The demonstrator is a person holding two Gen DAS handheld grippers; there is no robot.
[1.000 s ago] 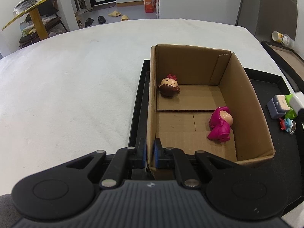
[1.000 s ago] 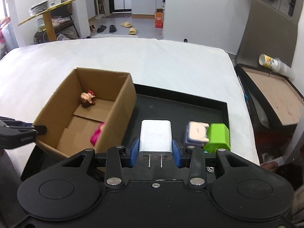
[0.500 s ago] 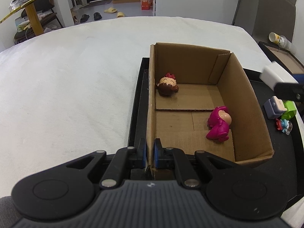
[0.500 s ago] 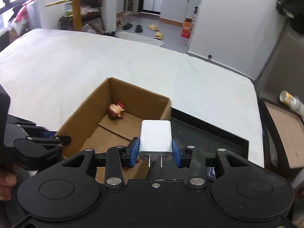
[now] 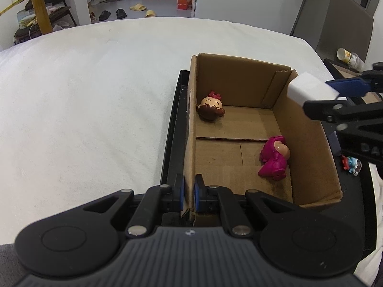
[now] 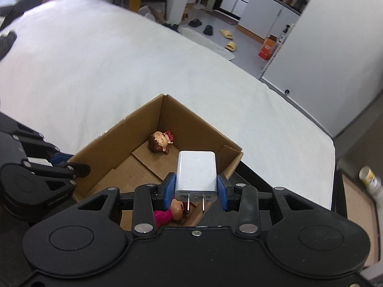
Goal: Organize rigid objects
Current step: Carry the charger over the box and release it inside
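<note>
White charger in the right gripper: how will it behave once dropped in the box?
The white charger looks rigid, smooth and boxy, so it probably lands flat without rolling. Its glossy sides may slip from the right hand-held gripper. Its prongs point down and could hit the pink figure below.

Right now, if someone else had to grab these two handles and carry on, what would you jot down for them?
Left gripper: shut on the near wall of the cardboard box, steadying it on the black tray.
Right gripper: shut on the white charger, held above the box's right side.
Done: doll head and pink figure lie in the box.
Left: drop the charger in, then fetch the small blue figure from the tray to the right of the box.
</note>
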